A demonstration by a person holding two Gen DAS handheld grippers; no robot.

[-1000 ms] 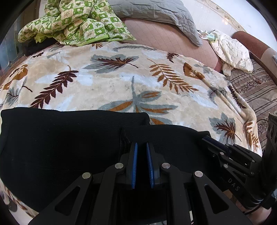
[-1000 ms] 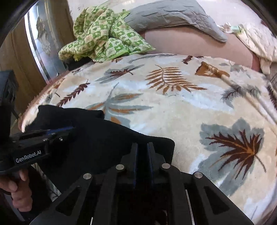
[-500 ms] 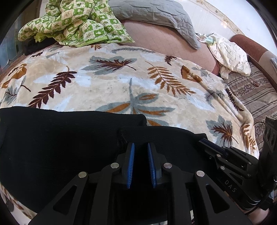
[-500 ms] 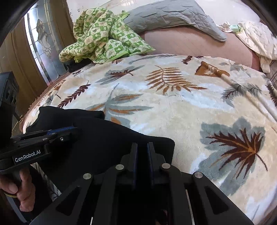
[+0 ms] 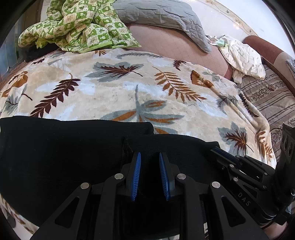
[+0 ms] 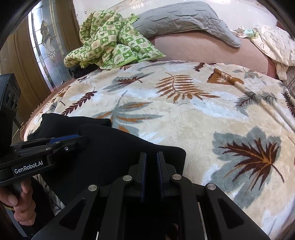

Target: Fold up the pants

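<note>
The black pants lie flat along the near edge of the leaf-patterned blanket, in overlapping layers. They also show in the right wrist view. My left gripper sits over the pants' middle with its blue pads parted, open, with only flat cloth between them. My right gripper is at the pants' right end near the corner; its jaws stand a narrow gap apart over the cloth, and I cannot tell whether they pinch it. Each gripper shows in the other's view, the right one and the left one.
A crumpled green checked quilt and a grey pillow lie at the back of the bed. A cream cloth lies at the right by a striped sheet. A glass-panelled wooden door stands at the left.
My left gripper's jaws have opened wider over the pants. My right gripper's jaws have parted a little. The pants stay flat in place.
</note>
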